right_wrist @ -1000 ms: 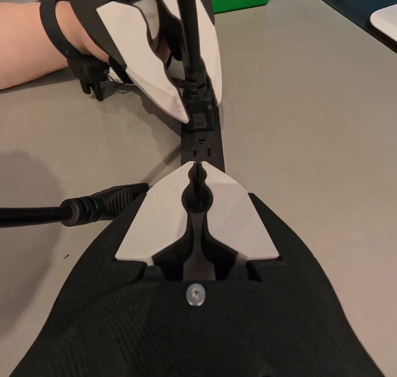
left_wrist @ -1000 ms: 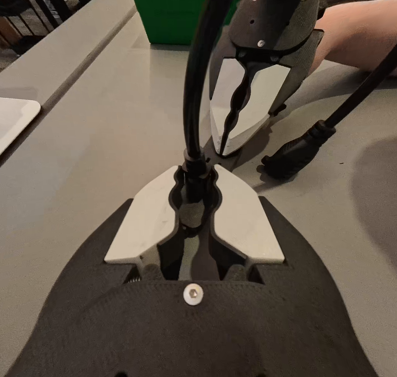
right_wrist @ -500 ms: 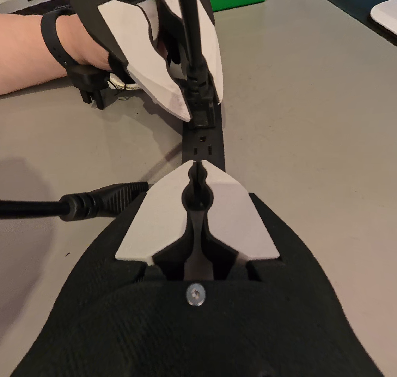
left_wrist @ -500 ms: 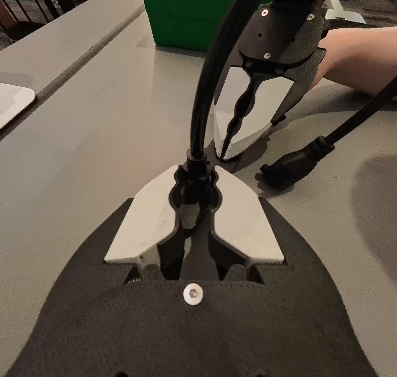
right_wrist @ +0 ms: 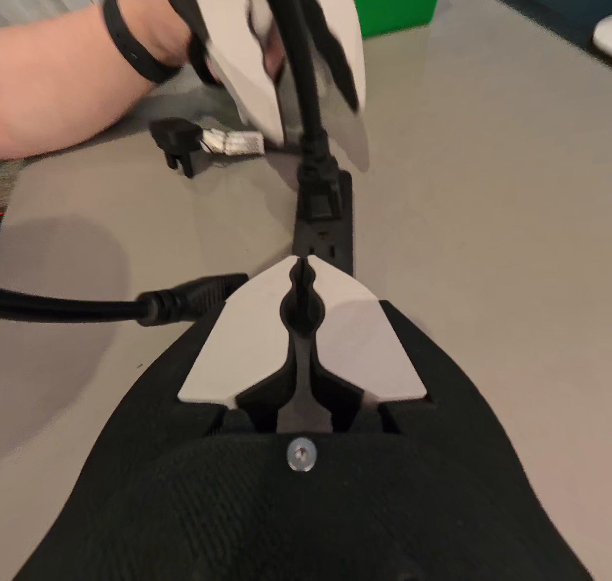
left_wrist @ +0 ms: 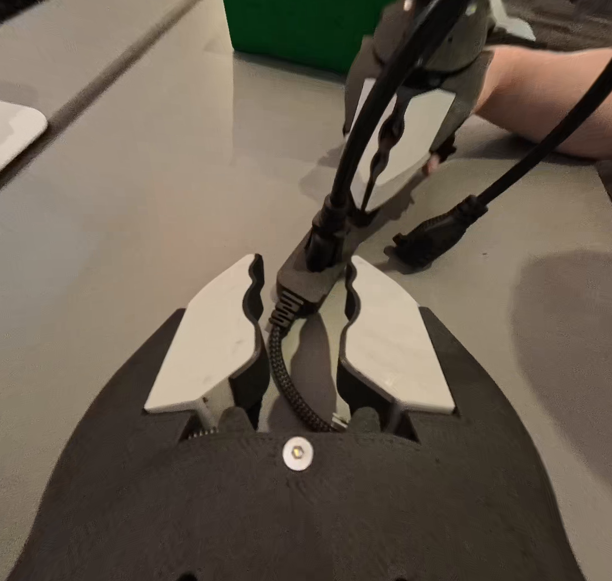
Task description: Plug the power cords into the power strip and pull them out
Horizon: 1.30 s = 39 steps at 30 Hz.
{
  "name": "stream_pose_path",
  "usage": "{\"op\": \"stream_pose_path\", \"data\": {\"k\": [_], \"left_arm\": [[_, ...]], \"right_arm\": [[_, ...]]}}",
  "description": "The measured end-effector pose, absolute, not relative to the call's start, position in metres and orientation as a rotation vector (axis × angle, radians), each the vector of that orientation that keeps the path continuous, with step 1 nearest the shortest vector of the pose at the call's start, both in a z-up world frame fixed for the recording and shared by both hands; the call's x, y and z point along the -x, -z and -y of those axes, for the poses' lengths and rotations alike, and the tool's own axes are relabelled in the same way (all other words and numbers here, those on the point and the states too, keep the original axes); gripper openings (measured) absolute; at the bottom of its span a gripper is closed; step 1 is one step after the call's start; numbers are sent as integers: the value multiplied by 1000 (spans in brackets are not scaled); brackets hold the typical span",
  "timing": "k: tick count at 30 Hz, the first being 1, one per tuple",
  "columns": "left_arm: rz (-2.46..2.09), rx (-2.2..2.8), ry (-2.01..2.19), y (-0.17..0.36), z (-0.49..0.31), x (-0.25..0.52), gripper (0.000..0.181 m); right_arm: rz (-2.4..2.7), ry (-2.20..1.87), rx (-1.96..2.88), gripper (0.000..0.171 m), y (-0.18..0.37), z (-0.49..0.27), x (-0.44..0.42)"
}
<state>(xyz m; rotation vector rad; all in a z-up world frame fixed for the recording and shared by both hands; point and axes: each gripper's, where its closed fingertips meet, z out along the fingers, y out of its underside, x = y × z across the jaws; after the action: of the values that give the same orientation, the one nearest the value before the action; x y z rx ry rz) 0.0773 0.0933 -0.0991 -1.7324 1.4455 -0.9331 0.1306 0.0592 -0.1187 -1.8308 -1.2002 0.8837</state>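
Note:
A black power strip point(right_wrist: 344, 233) lies on the grey table and also shows in the left wrist view point(left_wrist: 304, 283). A black plug point(right_wrist: 318, 194) sits in its far socket, its cord rising upward; the left wrist view shows it too point(left_wrist: 323, 243). My left gripper point(left_wrist: 303, 267) is open and empty, its fingers just clear of that plug; in the right wrist view point(right_wrist: 319, 147) it hovers above the plug. My right gripper point(right_wrist: 301, 260) is shut, tips resting on the strip's near end. A second black plug point(right_wrist: 198, 293) lies loose on the table, left of my right gripper.
A green bin point(left_wrist: 314, 11) stands at the far end of the table. The strip's braided cord point(left_wrist: 284, 366) runs under my left gripper to its own plug point(right_wrist: 175, 137). A person's forearm point(right_wrist: 66, 78) rests on the table. A white flat object point(left_wrist: 16, 134) lies at the left. Some 8 cm of space lies between my two pairs of fingers.
My left gripper was shut on the plug in the strip; it has opened, let go and drawn back and up. The plug stays in the socket. My right gripper has stayed on the strip.

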Motion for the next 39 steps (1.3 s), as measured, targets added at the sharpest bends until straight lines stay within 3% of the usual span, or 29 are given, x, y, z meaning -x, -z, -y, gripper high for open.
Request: {"op": "stream_pose_path", "data": {"k": [3,4,7,8,9,12,14,21,23,26,39], "left_arm": [[-1587,1757,935,120,-81,-86,45],[-1587,1718,922,120,-84,-90,44],[-1612,1671,975,117,-86,-96,33],[-1635,1697,989,123,-85,-95,32],[-1653,1719,1009,128,-83,-95,32],[-1646,1693,1067,128,-81,-101,31],[-1666,1675,1035,129,-83,-103,25],[-1690,1609,959,131,-82,-106,28],[-1670,1629,961,130,-82,-109,32],[-1634,1586,1032,120,-79,-113,22],[-1620,1587,865,127,-86,-121,25]], "right_arm": [[1192,-759,1679,4,97,-73,-122],[1170,-727,1707,66,100,-78,-120],[1185,-611,1780,64,119,-88,-117],[1180,-614,1724,48,113,-88,-112],[1174,-630,1675,45,107,-87,-106],[1235,-616,1700,50,113,-83,-96],[1247,-596,1704,41,119,-84,-94],[1082,-909,1719,26,104,-86,-97],[1141,-813,1700,27,105,-87,-101],[1161,-685,1634,27,104,-89,-105],[1096,-698,1641,26,104,-95,-110]]}}
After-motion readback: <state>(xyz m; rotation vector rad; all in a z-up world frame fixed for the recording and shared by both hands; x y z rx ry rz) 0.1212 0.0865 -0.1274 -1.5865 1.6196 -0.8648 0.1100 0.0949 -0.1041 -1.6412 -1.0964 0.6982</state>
